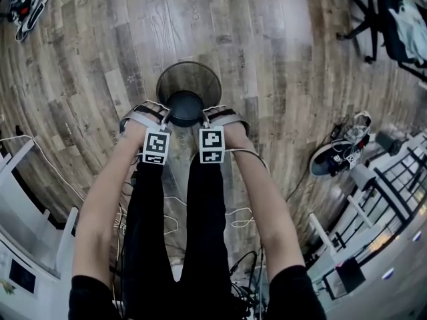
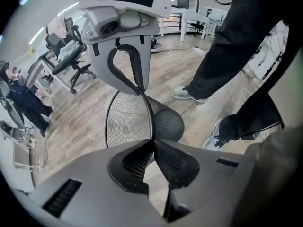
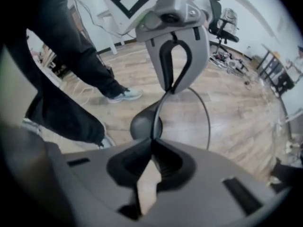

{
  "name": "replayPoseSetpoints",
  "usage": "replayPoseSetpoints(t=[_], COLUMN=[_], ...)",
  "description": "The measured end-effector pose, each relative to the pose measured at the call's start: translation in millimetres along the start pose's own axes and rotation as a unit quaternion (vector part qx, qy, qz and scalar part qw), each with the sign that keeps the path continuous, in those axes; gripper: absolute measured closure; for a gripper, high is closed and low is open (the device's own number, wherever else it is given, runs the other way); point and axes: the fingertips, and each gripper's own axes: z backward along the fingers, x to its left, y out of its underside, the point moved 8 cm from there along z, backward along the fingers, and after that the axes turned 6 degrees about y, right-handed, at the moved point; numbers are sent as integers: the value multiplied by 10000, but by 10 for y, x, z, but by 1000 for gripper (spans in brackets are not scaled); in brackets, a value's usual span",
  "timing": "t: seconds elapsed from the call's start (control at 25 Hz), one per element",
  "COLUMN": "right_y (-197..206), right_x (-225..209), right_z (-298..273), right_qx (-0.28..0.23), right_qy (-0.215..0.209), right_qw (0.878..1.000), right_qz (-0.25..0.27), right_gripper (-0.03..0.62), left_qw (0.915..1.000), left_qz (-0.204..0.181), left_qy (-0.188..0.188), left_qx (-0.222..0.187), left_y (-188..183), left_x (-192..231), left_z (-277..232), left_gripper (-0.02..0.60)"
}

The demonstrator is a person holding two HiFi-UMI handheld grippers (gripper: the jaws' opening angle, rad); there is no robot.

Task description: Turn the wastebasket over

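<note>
The wastebasket is black wire mesh with a round solid base. I hold it tilted over the wooden floor, base toward me and its wide mouth turned away. My left gripper is shut on the thin rim at the base's left. My right gripper is shut on the rim at the base's right. In the left gripper view the rim wire runs up out of the left gripper, with the mesh wall behind it. In the right gripper view the right gripper pinches the same rim.
My legs in black trousers stand just behind the basket, with white cables on the floor around them. A pair of shoes and white desk frames lie to the right. An office chair stands at the top right.
</note>
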Motion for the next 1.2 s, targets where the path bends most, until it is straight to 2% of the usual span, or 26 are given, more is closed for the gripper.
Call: replayPoseSetpoints(t=[0.12,0.2,0.28,0.44,0.6,0.68,0.8,1.04,1.2], right_y=[1,-2,-34,-118,-177,-201,-209,-232,-253], right_x=[26,104,270,530,802,875,977,1096,1148], right_z=[-69,-146,-238,-370,-433,-471,-511,-587,-620], right_qx=[184,254,308,310,296,295,244,208,178], right_qy=[350,448,426,417,277,254,217,70,-7], right_qw=[9990,9983,9981,9980,9985,9986,9988,9989,9991], right_qz=[200,276,327,349,371,360,352,416,379], right_gripper=[545,545,545,546,546,546,545,545,543], left_qw=[9993,9991,9990,9970,9973,9967,9978,9993,9982], left_qz=[27,117,125,321,271,189,281,-237,-240], left_qy=[-342,-383,-425,-640,-643,-767,-516,178,448], left_qx=[151,100,53,-296,-243,-163,-308,207,310], left_y=[-7,-50,-100,-184,-253,-248,-274,-195,-183], left_x=[-27,-125,-297,-565,-781,-802,-915,-1064,-1120], left_z=[-68,-145,-235,-354,-434,-463,-508,-581,-622], left_gripper=[518,518,517,518,517,517,517,517,517])
